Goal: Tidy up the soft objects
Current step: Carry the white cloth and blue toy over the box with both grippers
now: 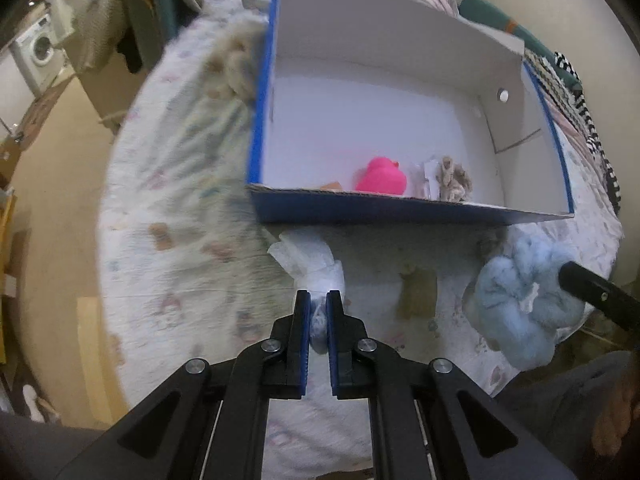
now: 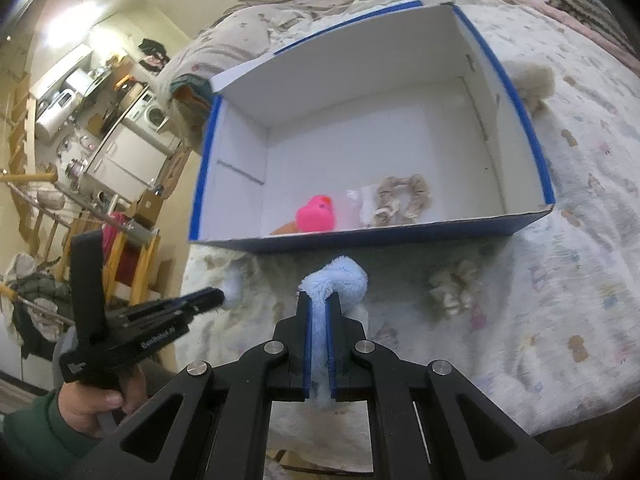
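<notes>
A blue cardboard box (image 1: 400,210) with a white inside stands on the bed and holds a pink soft duck (image 1: 382,176) and a beige scrunchie (image 1: 454,180). My left gripper (image 1: 319,300) is shut on a white crumpled soft piece (image 1: 308,258), just in front of the box's near wall. My right gripper (image 2: 319,300) is shut on a fluffy light-blue soft item (image 2: 340,276), also in front of the box (image 2: 380,238). In the right wrist view the duck (image 2: 316,214) and scrunchie (image 2: 404,200) lie near the box's front wall. The light-blue item (image 1: 524,304) shows at the right of the left wrist view.
A beige scrunchie (image 2: 456,290) lies on the patterned bedspread (image 2: 580,260) in front of the box. A beige fluffy item (image 2: 534,80) sits beside the box's far corner. The bed edge drops off to the left, with kitchen furniture (image 2: 120,140) beyond.
</notes>
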A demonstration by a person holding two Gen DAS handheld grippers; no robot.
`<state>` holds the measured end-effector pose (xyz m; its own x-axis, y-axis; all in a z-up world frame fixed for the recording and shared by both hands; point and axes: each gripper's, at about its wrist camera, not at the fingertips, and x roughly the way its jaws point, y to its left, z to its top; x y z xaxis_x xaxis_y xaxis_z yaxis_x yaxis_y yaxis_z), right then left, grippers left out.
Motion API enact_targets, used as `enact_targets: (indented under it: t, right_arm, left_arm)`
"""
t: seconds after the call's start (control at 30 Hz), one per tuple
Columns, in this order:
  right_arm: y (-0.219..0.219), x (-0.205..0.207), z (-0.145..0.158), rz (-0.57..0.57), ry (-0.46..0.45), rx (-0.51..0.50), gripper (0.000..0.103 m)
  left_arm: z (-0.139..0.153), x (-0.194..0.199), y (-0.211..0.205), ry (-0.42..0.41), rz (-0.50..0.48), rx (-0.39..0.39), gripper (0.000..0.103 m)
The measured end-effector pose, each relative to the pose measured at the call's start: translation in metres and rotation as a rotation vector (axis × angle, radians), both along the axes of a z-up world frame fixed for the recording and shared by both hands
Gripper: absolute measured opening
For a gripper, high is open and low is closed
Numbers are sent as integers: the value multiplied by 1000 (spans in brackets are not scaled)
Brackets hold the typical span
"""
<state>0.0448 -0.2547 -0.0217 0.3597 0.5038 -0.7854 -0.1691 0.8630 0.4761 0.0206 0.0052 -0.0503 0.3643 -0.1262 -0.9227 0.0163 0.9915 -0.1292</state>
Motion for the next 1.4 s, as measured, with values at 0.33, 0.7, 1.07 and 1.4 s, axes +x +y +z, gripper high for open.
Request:
enact_targets:
  t: [0.33, 0.7, 1.07, 1.4]
  right_arm:
    - [3, -16, 44, 15, -80, 36, 8]
    - [1, 25, 92, -19, -179, 30, 8]
    - [-9, 90, 73, -85, -176, 22, 8]
    - [-15, 119, 4, -124, -88, 16, 8]
  left_arm:
    - [66, -23, 0, -149, -10, 16, 7]
    - [111, 38, -15, -246, -40, 6, 7]
    - [85, 108, -43, -232, -78, 43, 7]
    - [15, 137, -54, -151, -93, 83, 7]
